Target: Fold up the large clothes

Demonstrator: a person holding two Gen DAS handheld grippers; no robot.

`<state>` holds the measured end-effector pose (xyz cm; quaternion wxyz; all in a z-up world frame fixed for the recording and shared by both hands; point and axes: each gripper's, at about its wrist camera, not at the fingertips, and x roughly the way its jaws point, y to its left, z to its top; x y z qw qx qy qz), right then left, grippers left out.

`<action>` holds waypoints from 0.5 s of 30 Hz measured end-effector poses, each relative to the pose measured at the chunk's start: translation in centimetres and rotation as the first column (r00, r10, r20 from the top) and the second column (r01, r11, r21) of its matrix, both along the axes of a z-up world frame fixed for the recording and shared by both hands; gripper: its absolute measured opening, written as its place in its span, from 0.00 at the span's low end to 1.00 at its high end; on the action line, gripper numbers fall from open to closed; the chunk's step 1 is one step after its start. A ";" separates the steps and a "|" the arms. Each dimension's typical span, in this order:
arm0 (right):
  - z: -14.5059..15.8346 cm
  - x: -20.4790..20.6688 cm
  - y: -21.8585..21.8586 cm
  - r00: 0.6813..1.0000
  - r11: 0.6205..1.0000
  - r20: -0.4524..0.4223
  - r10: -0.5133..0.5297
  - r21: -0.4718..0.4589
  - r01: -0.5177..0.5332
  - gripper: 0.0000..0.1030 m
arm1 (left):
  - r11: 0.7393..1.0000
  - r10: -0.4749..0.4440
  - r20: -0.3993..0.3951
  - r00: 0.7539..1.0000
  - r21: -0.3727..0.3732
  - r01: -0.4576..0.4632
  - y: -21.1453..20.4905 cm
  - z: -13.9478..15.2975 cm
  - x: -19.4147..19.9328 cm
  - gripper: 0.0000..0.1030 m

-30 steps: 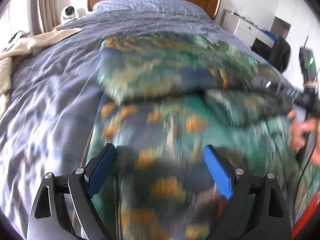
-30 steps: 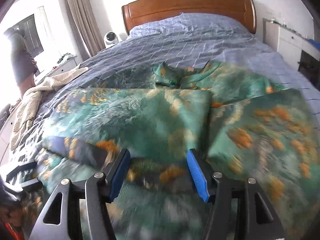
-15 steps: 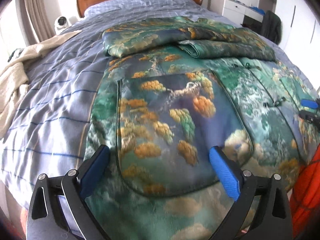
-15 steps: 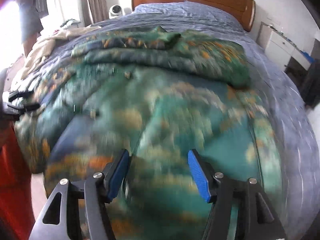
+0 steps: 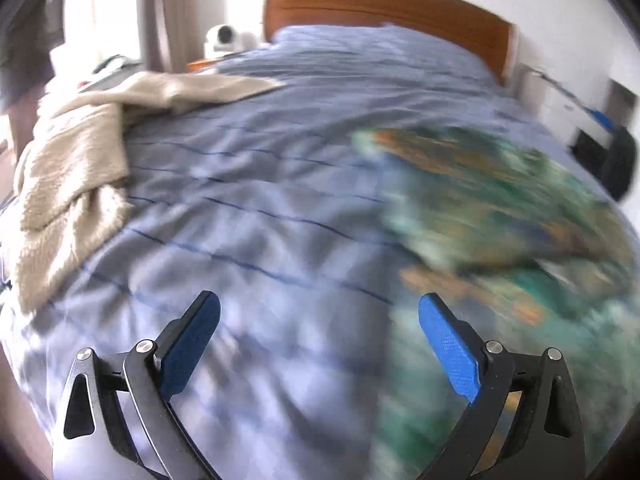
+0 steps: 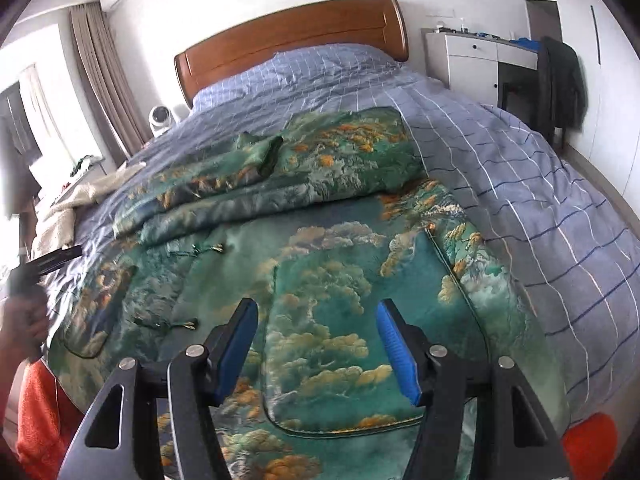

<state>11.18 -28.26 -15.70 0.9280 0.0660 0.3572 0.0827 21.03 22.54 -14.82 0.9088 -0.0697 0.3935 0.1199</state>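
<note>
A large green garment with orange and teal cloud print lies spread on the bed, its sleeves folded in across the upper part. My right gripper is open and empty above the garment's near hem and a rounded pocket. My left gripper is open and empty above the bare blue cover, with the blurred garment to its right. In the right wrist view the left gripper shows at the garment's left edge, held by a hand.
The bed has a blue checked cover and a wooden headboard. A beige blanket lies at the bed's left side. A white cabinet and a dark chair stand at the right. A small white device sits by the headboard.
My left gripper has swung left off the garment and now faces the bare cover and beige blanket. My right gripper has steadied over the near hem. Both stay open.
</note>
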 end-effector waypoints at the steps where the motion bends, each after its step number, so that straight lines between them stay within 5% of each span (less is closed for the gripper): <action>1: 0.1 -0.3 0.1 1.000 1.000 0.008 0.003 -0.007 -0.003 0.61 | 1.000 0.016 -0.021 1.000 0.022 -0.015 0.7 -0.9 0.9 0.97; 4: -0.1 -1.2 0.4 1.000 1.000 0.014 0.017 -0.025 -0.016 0.61 | 0.999 0.036 -0.136 0.990 0.022 -0.033 3.0 -5.2 3.5 1.00; 6: -0.5 -1.5 0.7 1.000 1.000 -0.007 0.018 -0.022 -0.018 0.61 | 0.999 0.046 -0.104 0.994 -0.006 -0.047 3.4 -5.4 3.2 1.00; 10: -1.3 -2.3 0.6 0.999 1.000 -0.033 0.007 0.011 -0.006 0.61 | 0.997 0.052 -0.088 0.995 0.055 -0.047 2.4 -5.7 2.7 1.00; 15: -0.9 -3.0 0.9 1.000 1.000 -0.007 0.006 -0.007 -0.006 0.61 | 0.999 0.047 -0.078 0.996 0.001 -0.047 3.2 -5.7 2.2 1.00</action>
